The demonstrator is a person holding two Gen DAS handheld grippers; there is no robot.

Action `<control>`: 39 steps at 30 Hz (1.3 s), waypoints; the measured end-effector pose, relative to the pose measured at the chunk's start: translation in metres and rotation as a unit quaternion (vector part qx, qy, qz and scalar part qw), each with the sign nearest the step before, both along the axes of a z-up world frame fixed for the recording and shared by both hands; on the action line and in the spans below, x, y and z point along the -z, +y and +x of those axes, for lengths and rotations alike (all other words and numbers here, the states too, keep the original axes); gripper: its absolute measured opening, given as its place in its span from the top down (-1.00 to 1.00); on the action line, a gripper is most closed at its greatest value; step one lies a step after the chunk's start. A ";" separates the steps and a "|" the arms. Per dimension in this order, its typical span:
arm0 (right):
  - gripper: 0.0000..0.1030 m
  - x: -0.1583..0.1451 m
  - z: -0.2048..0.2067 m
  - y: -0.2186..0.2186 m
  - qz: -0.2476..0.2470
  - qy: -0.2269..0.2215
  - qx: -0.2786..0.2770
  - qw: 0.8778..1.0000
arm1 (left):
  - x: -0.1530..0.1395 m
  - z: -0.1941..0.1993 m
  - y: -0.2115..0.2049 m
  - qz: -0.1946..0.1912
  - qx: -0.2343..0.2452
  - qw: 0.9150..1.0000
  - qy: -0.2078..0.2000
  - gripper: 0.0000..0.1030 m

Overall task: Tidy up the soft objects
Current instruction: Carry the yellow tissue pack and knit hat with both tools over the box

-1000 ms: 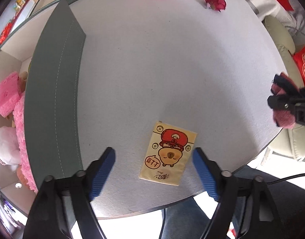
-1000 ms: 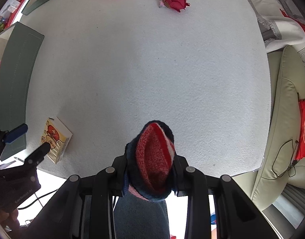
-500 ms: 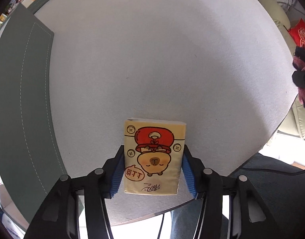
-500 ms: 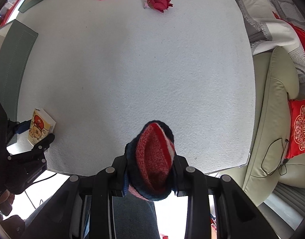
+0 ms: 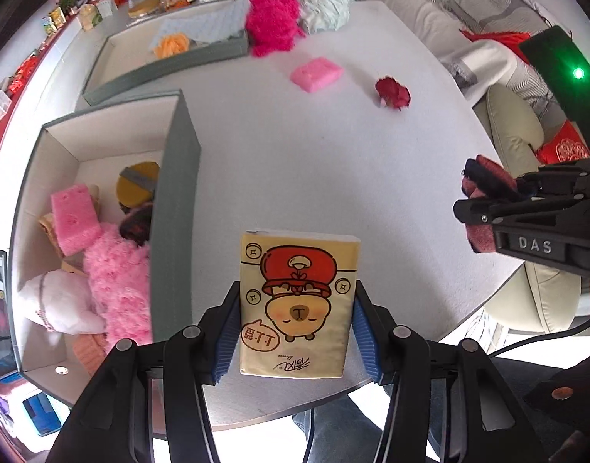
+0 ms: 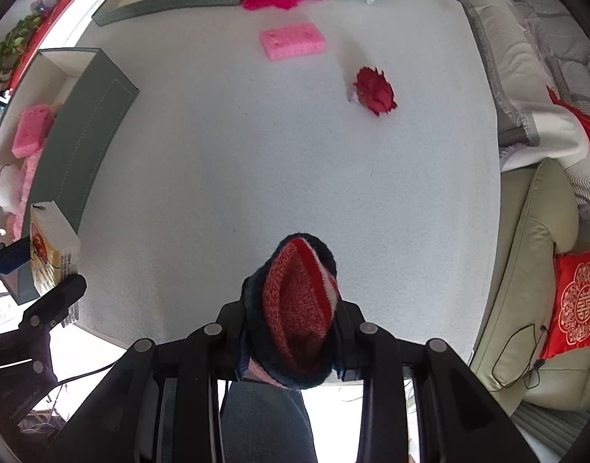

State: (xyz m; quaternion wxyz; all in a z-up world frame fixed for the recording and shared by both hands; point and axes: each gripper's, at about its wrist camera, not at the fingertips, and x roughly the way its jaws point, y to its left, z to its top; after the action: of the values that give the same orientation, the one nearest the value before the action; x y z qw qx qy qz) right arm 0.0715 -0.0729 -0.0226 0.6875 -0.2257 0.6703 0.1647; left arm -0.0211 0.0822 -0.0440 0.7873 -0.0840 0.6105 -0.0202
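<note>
My left gripper (image 5: 297, 332) is shut on a yellow tissue pack (image 5: 298, 303) with a cartoon bear, held above the white table's near edge. The pack also shows at the left of the right wrist view (image 6: 50, 249). My right gripper (image 6: 291, 332) is shut on a red and navy knitted piece (image 6: 299, 308); it also shows at the right of the left wrist view (image 5: 488, 196). A grey-green box (image 5: 175, 200) to the left holds a pink sponge (image 5: 73, 218), pink fluffy item (image 5: 117, 285) and white plush (image 5: 52, 301).
On the table lie a pink sponge (image 6: 293, 41) and a red fabric rose (image 6: 375, 90). A second grey-green tray (image 5: 164, 65) at the back holds an orange flower (image 5: 173, 44); a magenta fluffy item (image 5: 272, 23) lies beside it. A sofa (image 6: 534, 254) stands to the right.
My left gripper closed on the tissue pack and lifted it off the table, tilting up so the box and far table came into view. The right gripper kept its hold.
</note>
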 end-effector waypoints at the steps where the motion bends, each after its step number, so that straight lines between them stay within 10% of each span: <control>1: 0.33 -0.005 -0.001 0.009 0.003 -0.004 -0.007 1.000 | -0.005 0.000 0.003 0.000 -0.009 1.000 -0.006 -0.04; 19: 0.33 -0.080 0.002 0.158 0.077 -0.041 -0.116 0.989 | -0.078 -0.056 0.128 0.054 -0.211 0.973 -0.082 -0.04; 39: 0.34 -0.078 -0.037 0.263 0.111 -0.004 -0.204 0.973 | -0.039 -0.092 0.198 0.071 -0.323 0.944 -0.011 -0.04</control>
State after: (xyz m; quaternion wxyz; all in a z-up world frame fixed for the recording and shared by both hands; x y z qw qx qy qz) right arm 0.0350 0.1899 0.0558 0.6625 -0.2809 0.5850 0.3740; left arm -0.1129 0.2799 -0.0053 0.7619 -0.2203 0.5422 0.2775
